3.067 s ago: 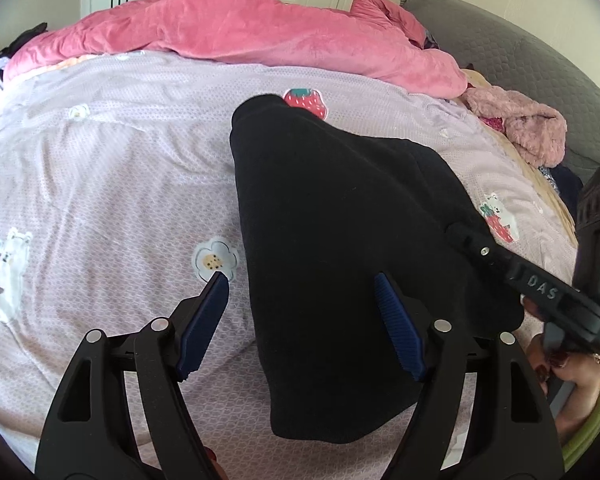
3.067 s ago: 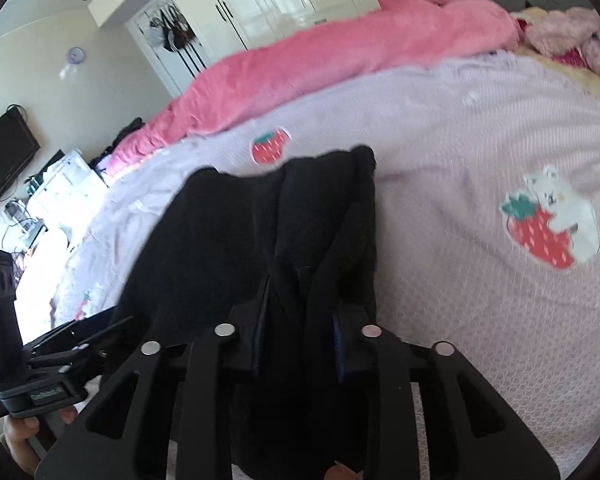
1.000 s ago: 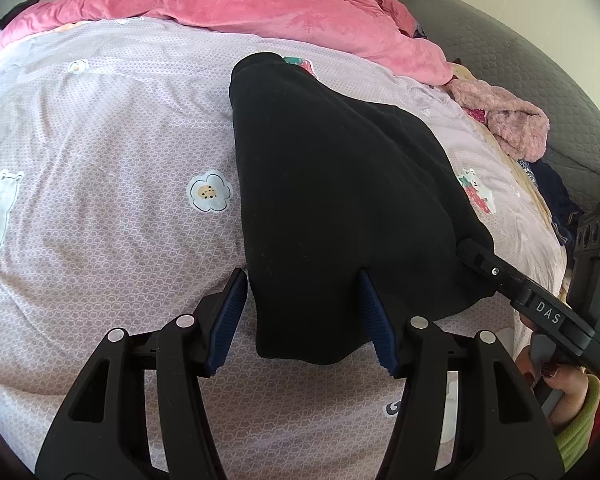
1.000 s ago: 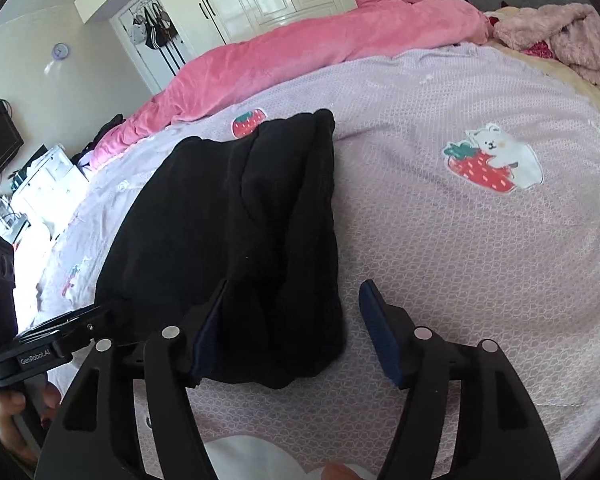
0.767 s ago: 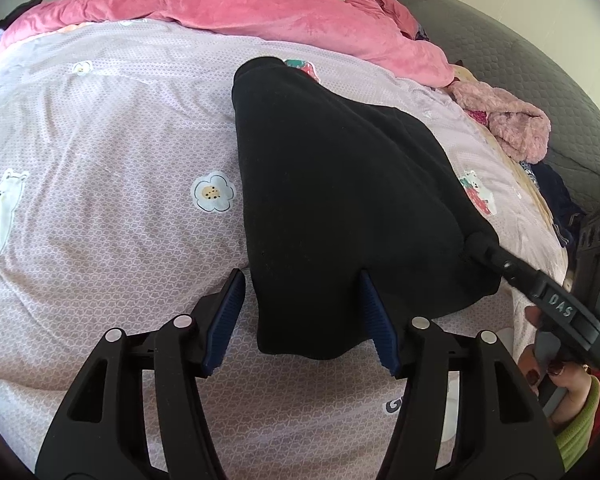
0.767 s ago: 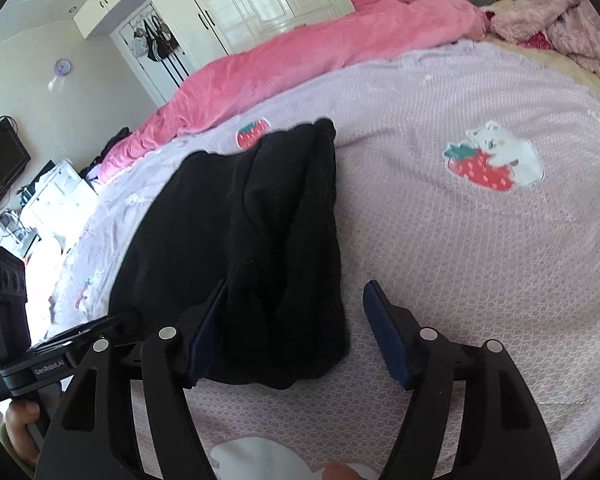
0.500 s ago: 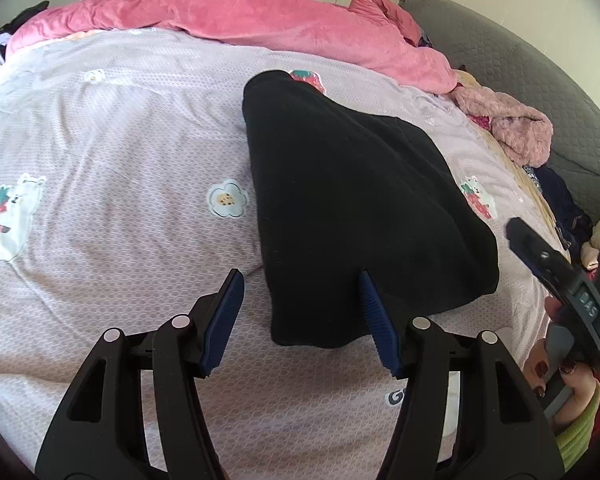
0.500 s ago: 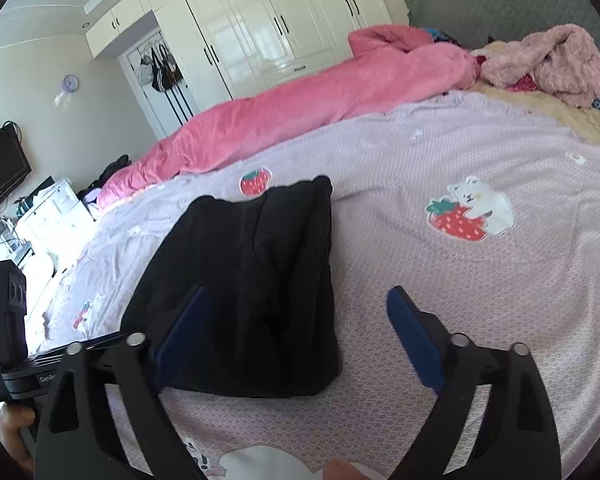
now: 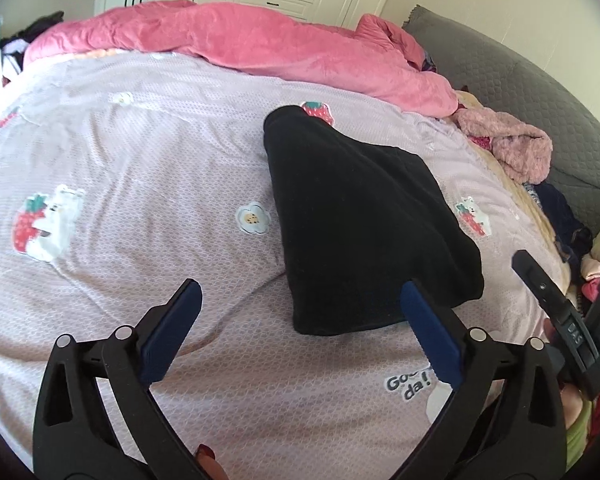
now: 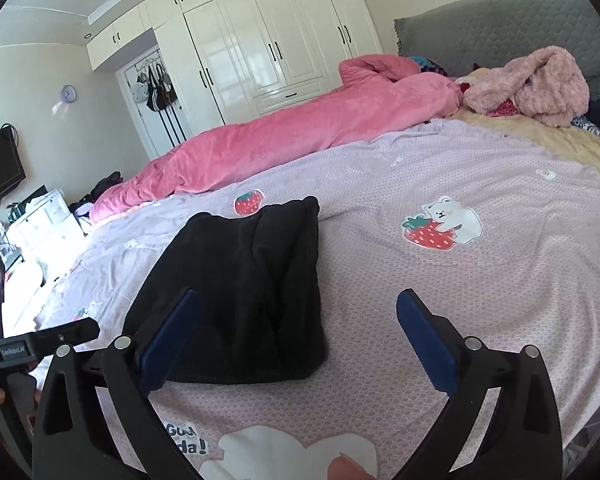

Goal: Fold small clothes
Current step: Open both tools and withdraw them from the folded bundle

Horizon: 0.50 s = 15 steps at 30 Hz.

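A folded black garment (image 9: 360,216) lies flat on the lilac printed bedsheet (image 9: 120,160). My left gripper (image 9: 300,292) hovers just short of its near edge, jaws opening wide; the blue pads (image 9: 172,332) touch nothing. In the right wrist view the same garment (image 10: 252,280) sits ahead and to the left. My right gripper (image 10: 298,296) is also opening, and its pads (image 10: 424,332) are clear of the cloth. One finger of the right gripper (image 9: 540,284) shows at the right edge of the left wrist view.
A pink duvet (image 9: 260,44) runs along the far side of the bed. A fuzzy pink garment (image 9: 512,148) and a pile of clothes (image 9: 568,224) lie by the grey headboard (image 9: 540,92). White wardrobes (image 10: 280,48) line the far wall.
Both grippers let go of the black garment's near edge, spread wide and drew back and up. The garment stays folded on the sheet.
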Each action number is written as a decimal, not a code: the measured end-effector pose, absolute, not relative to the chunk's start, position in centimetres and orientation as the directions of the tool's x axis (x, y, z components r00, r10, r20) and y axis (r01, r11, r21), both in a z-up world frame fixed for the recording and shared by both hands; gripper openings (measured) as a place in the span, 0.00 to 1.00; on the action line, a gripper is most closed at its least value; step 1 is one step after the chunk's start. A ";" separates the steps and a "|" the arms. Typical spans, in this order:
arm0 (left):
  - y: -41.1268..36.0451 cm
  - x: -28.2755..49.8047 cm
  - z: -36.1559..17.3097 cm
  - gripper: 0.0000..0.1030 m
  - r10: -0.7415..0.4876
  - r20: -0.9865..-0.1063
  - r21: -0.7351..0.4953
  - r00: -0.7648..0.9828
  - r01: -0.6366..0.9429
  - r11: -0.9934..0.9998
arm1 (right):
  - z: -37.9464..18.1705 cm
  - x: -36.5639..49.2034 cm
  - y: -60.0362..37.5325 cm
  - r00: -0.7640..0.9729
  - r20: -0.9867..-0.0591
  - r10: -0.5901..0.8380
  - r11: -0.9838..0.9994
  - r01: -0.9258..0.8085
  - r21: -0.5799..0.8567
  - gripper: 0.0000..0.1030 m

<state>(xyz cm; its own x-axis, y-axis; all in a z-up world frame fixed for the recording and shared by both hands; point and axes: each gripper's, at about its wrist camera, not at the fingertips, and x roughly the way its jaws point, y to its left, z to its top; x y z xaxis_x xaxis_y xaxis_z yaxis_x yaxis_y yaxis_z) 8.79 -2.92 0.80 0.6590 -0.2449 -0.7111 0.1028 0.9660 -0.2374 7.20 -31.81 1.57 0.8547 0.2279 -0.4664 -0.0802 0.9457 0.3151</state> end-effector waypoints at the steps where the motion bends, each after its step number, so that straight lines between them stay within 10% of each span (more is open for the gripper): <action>1: -3.0 8.6 1.0 0.91 -0.231 -0.708 -0.222 0.667 0.100 0.970 | 1.6 7.0 -31.7 0.859 -0.461 0.223 0.947 -0.080 0.310 0.96; 15: -2.2 4.2 2.6 0.91 -0.159 -0.629 -0.179 0.761 0.057 0.982 | 3.0 1.2 -30.0 0.905 -0.377 0.196 0.969 -0.120 0.216 0.96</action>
